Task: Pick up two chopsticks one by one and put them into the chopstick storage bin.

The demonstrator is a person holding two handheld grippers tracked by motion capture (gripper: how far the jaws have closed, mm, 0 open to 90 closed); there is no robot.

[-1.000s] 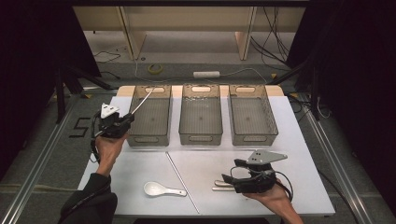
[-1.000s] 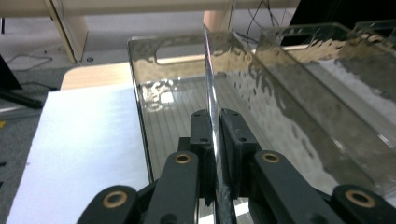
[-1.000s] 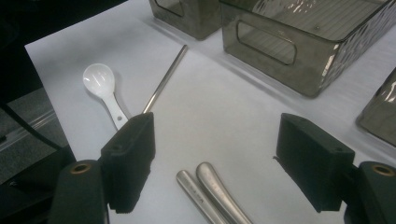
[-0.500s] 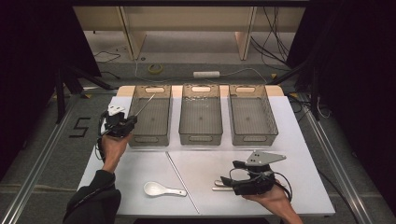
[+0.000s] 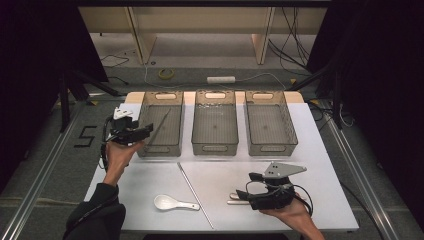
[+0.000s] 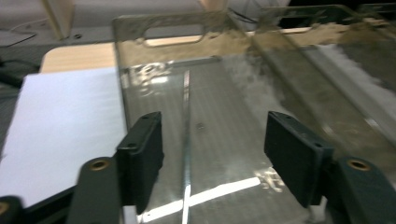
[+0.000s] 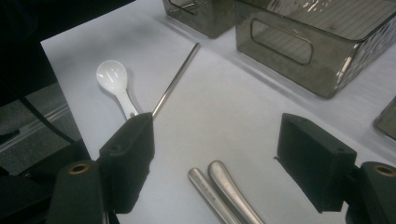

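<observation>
The left gripper (image 5: 145, 131) hangs over the near left corner of the left bin (image 5: 176, 100), its jaws having just been opening and now standing wide apart. A thin metal rod (image 6: 187, 140) lies slanted inside that bin, in line with the gap between the jaws and touched by neither pad. The right gripper (image 7: 215, 154) rests low over the counter (image 5: 320, 150), jaws spread, above two metal handles (image 7: 224, 191). Beyond lie a white spoon (image 5: 167, 202) and a second rod (image 5: 195, 194).

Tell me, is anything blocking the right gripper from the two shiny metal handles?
Nothing visible. The metal handles lie on the bare white table, just below the right gripper and between its open fingers.
</observation>
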